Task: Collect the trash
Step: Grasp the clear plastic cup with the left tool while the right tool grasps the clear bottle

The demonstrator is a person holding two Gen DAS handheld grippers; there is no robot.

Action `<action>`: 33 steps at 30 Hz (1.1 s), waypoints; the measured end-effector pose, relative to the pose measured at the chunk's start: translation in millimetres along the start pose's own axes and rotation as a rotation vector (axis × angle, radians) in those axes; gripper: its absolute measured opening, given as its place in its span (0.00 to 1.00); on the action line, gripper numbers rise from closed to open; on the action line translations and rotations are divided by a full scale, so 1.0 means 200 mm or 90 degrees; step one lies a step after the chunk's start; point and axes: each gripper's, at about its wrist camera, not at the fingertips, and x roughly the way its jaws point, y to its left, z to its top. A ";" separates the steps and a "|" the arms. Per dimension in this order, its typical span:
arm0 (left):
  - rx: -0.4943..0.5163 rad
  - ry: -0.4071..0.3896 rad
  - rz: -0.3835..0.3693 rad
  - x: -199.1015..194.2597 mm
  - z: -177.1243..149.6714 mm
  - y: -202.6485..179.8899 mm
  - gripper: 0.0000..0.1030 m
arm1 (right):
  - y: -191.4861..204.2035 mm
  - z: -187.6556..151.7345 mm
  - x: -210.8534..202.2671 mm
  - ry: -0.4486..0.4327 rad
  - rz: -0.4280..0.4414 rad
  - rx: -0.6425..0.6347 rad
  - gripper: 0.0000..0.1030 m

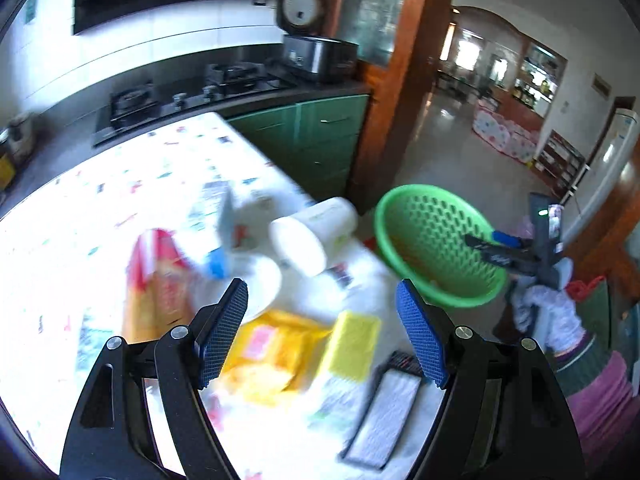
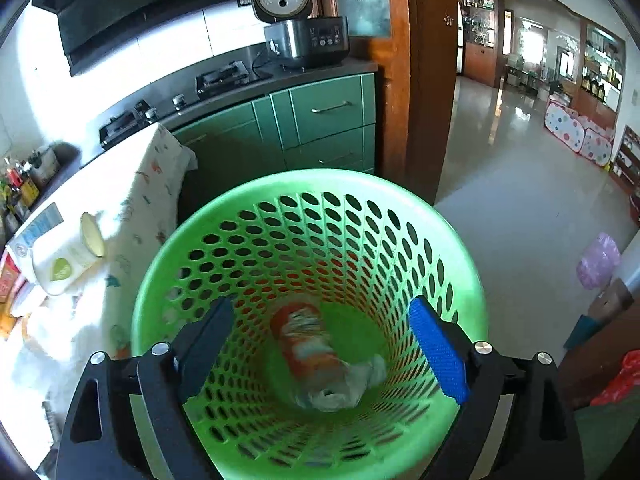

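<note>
A green perforated basket point(image 2: 308, 208) sits beside the table's right edge; it also shows in the left wrist view point(image 1: 432, 240). Inside lie a red-orange wrapper point(image 2: 304, 340) and a crumpled clear plastic piece point(image 2: 352, 384). My right gripper point(image 2: 324, 340) is open and empty over the basket mouth; it shows from outside in the left wrist view point(image 1: 480, 242). My left gripper point(image 1: 320, 332) is open and empty above the table, over a yellow packet point(image 1: 272, 352) and a yellow sponge-like block point(image 1: 354, 344). A white cup on its side point(image 1: 308, 236) and a red-orange pack point(image 1: 156, 280) lie ahead.
The table has a patterned white cloth point(image 1: 120, 184). A white plate point(image 1: 260, 284) and a flat white-and-black pad point(image 1: 384, 420) lie on it. Green cabinets point(image 2: 320, 120), a stove point(image 1: 180, 96) and a rice cooker point(image 2: 308, 36) stand behind. Open floor point(image 2: 520, 200) lies right.
</note>
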 end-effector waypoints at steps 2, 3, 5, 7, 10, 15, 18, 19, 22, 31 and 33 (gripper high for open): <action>-0.012 -0.004 0.014 -0.05 -0.05 0.09 0.73 | 0.02 -0.02 -0.07 -0.010 0.013 -0.002 0.86; -0.018 -0.002 0.016 -0.07 -0.08 0.12 0.73 | 0.05 -0.04 -0.11 -0.017 0.016 -0.005 0.87; -0.033 0.002 0.022 -0.09 -0.14 0.19 0.73 | 0.09 -0.07 -0.18 -0.027 0.023 -0.008 0.87; -0.047 0.007 0.029 -0.10 -0.19 0.25 0.73 | 0.14 -0.11 -0.26 -0.039 0.034 -0.014 0.88; -0.064 0.016 0.052 -0.09 -0.26 0.33 0.73 | 0.22 -0.16 -0.35 -0.048 0.052 -0.023 0.89; -0.087 0.036 0.056 -0.04 -0.35 0.43 0.68 | 0.33 -0.26 -0.47 -0.053 0.082 -0.019 0.89; -0.085 0.045 0.053 -0.01 -0.39 0.44 0.67 | 0.41 -0.31 -0.52 -0.052 0.093 -0.031 0.89; -0.079 0.046 0.056 0.00 -0.39 0.44 0.66 | 0.44 -0.32 -0.53 -0.051 0.096 -0.036 0.89; -0.081 0.050 0.058 0.04 -0.41 0.46 0.59 | 0.51 -0.36 -0.56 -0.047 0.111 -0.040 0.89; -0.099 0.040 0.051 0.05 -0.40 0.53 0.29 | 0.69 -0.37 -0.56 -0.018 0.141 -0.045 0.89; -0.102 0.040 0.048 0.06 -0.40 0.53 0.18 | 0.72 -0.36 -0.56 -0.010 0.149 -0.040 0.89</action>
